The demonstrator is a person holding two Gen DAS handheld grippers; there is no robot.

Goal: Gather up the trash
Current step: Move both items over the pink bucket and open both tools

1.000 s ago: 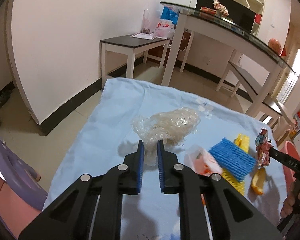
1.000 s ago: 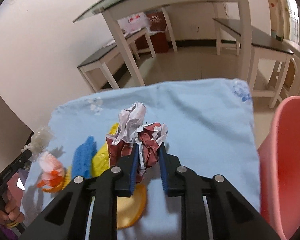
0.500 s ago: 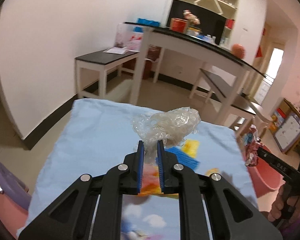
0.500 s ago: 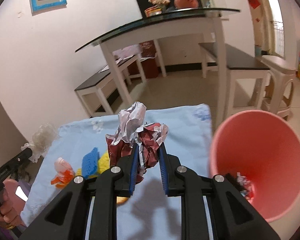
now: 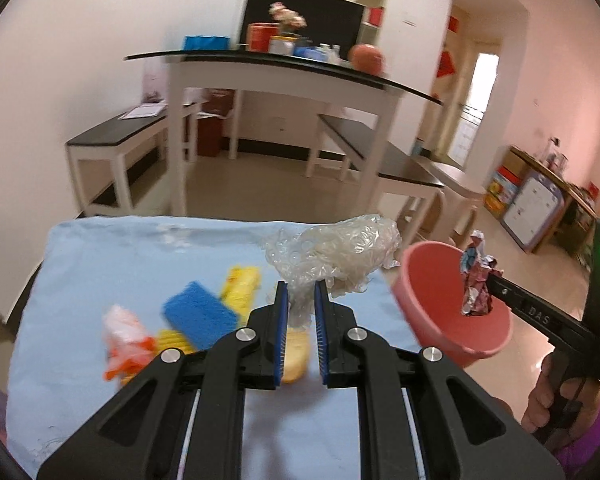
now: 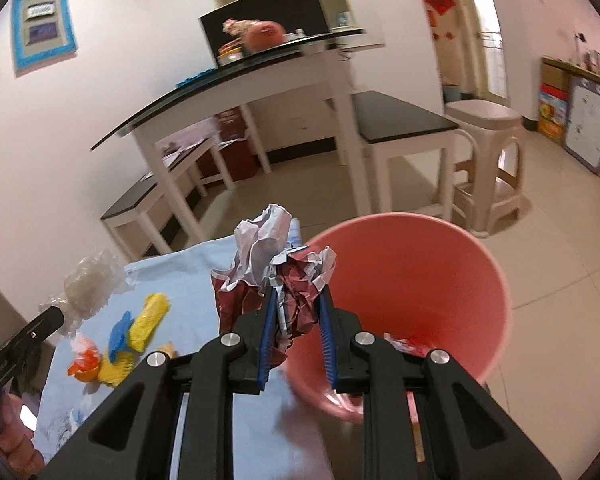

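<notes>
A: Start with the crumpled red-and-white wrapper [image 6: 278,276]: it sits pinched in the right gripper [image 6: 296,312], jaws pressed on its lower folds, held up at the near rim of the pink bin [image 6: 496,280].

B: Light stuff, I'd say, and springy. Paper like that should drop cleanly once the jaws part.

A: Over to the left gripper [image 5: 300,312], clamped on a wad of clear plastic film [image 5: 336,256], raised above the blue cloth [image 5: 100,248] near the bin side of the table.

B: That film looks soft and slick. Gripped low at the bunched neck, where it's thickest, seems the safest hold; a loose edge would likely slide out.

A: More to collect on the cloth: a blue foam net [image 5: 198,316], a yellow foam net [image 5: 242,284], an orange-and-white wrapper [image 5: 126,336] and what looks like a piece of peel [image 5: 294,364] just behind the left jaws.

B: The bin already holds some scraps at the bottom, and it sits just off the table's right end.
</notes>
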